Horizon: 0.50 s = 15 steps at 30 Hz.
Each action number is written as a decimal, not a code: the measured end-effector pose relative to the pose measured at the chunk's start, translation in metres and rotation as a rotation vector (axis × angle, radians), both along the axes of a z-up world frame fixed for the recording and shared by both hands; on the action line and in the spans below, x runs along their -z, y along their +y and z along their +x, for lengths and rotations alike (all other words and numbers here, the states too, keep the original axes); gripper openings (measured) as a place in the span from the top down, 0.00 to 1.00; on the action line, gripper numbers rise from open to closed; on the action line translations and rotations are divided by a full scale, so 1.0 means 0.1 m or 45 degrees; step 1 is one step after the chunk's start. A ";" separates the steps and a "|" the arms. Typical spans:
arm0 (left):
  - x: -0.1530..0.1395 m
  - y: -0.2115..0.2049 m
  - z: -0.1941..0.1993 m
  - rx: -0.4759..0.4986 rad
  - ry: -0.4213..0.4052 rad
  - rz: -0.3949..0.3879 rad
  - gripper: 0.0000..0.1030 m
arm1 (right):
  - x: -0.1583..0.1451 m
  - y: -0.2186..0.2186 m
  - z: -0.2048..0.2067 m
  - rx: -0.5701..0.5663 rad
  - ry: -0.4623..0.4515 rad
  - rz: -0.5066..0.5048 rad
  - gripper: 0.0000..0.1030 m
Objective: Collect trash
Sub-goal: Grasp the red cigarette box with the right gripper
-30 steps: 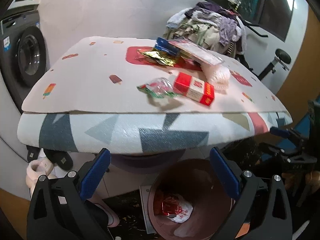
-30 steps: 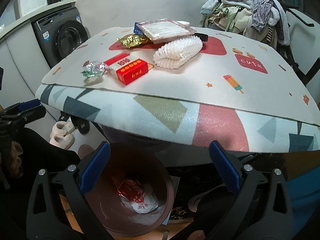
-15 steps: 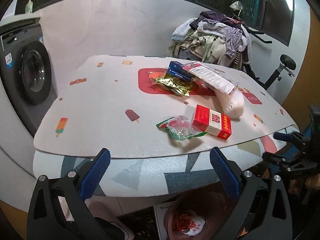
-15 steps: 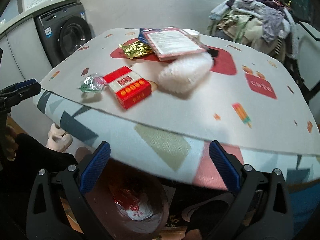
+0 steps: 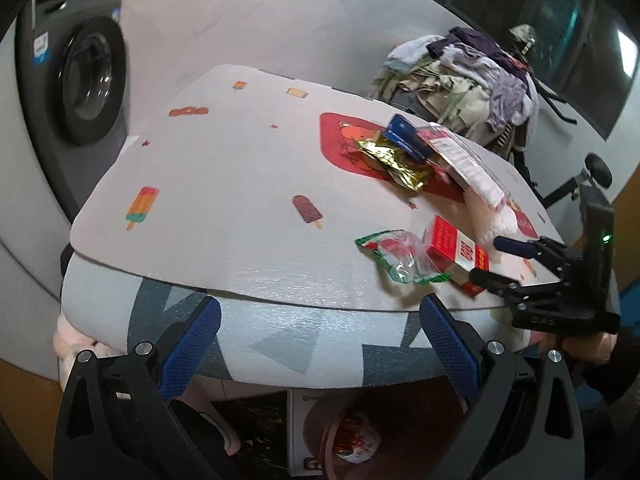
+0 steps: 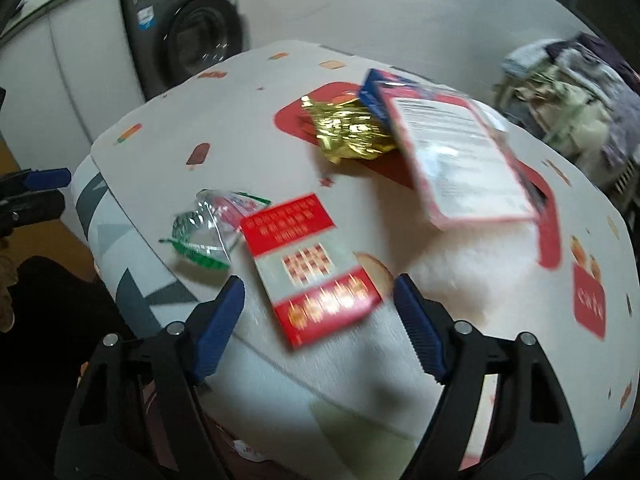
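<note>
Red carton [image 6: 316, 264] near table [image 5: 224, 184] front edge, lined up between right gripper [image 6: 320, 320] pads, not yet touched. Jaws spread, just been narrowing, nothing pinched. Left gripper [image 5: 320, 344] spread, empty, off table edge.

Likely light, stiff, smooth-faced; best pinched across long sides.

Crinkly green wrapper [image 6: 208, 232] touching carton's left: flimsy, could snag. White foam net [image 6: 472, 272] just right. Gold foil [image 6: 348, 132], clear pack [image 6: 456, 152] behind. Bin [image 5: 352, 432] below table.
</note>
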<state>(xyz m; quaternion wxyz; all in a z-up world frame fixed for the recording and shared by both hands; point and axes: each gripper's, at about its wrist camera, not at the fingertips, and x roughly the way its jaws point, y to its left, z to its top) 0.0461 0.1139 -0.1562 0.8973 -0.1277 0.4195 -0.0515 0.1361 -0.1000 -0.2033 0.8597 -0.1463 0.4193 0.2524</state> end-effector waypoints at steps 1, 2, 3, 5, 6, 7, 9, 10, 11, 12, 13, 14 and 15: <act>0.00 0.02 0.01 -0.008 0.005 -0.014 0.06 | 0.02 0.04 0.05 -0.010 0.007 -0.007 0.26; 0.00 0.04 0.03 -0.020 0.015 -0.036 0.06 | 0.04 0.07 0.09 -0.015 0.014 -0.012 0.26; 0.00 0.06 0.05 -0.028 0.025 -0.052 0.06 | 0.07 0.10 0.15 -0.023 0.027 -0.015 0.26; 0.02 0.09 0.09 -0.036 0.040 -0.090 0.07 | 0.13 0.15 0.24 -0.029 0.052 -0.022 0.26; 0.02 0.10 0.11 -0.038 0.046 -0.102 0.08 | 0.15 0.16 0.26 -0.034 0.064 -0.017 0.26; 0.03 0.10 0.12 -0.040 0.053 -0.112 0.11 | 0.18 0.17 0.29 -0.044 0.085 -0.011 0.28; 0.04 0.08 0.16 -0.032 0.072 -0.145 0.13 | 0.22 0.19 0.31 -0.054 0.097 -0.017 0.32; 0.05 0.07 0.19 -0.024 0.085 -0.179 0.15 | 0.21 0.18 0.29 -0.061 0.093 -0.005 0.37; 0.06 0.06 0.23 -0.017 0.095 -0.205 0.17 | 0.19 0.17 0.27 -0.064 0.092 0.014 0.38; 0.07 0.04 0.27 -0.011 0.110 -0.231 0.18 | 0.16 0.14 0.24 -0.055 0.078 0.039 0.39; 0.08 0.02 0.34 -0.004 0.133 -0.261 0.20 | 0.12 0.11 0.21 -0.038 0.061 0.057 0.40; 0.09 0.00 0.41 0.000 0.145 -0.282 0.23 | 0.08 0.08 0.17 -0.022 0.044 0.077 0.40; 0.09 -0.02 0.47 0.004 0.158 -0.301 0.23 | 0.01 0.03 0.11 -0.002 0.011 0.110 0.40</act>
